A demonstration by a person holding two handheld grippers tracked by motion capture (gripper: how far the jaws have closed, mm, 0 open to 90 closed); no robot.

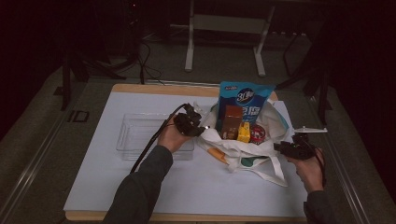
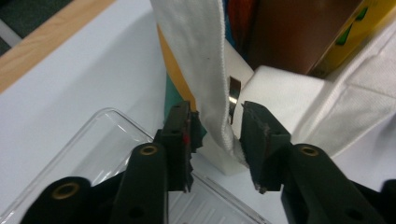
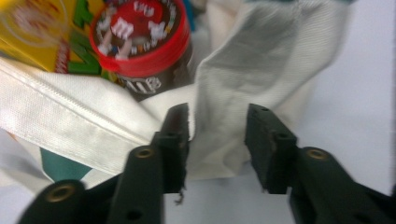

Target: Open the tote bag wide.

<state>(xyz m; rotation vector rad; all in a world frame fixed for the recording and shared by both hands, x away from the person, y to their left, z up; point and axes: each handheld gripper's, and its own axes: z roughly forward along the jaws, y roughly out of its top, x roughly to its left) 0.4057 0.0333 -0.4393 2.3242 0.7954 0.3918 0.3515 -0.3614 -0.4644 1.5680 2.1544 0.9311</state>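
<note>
Room is lying dark around the work area; a white frame is standing on the grey floor beyond the far edge, with black cables trailing near it.

Counter is showing a wooden rim and is carrying a white sheet over most of its top.

White cloth tote bag is sitting right of centre on the sheet, mouth gaping upward, straps spilling toward the near side. Standing inside it: a blue snack pouch rising tallest at the back, a brown box in front of it, a yellow packet beside that, and a red-lidded candy jar at the right.

Clear plastic tray is lying left of the bag, just beside it; nothing can be made out inside.

Left tool is resting at the bag's left rim. In the left gripper view, the left tool is standing partly apart, with a bag strap hanging between the jaws; the pads are not pressing on it.

Right tool is sitting at the bag's right side. In the right gripper view, the right tool is standing moderately wide, with a fold of bag cloth lying between the jaws, not clamped; the candy jar is showing just beyond.
</note>
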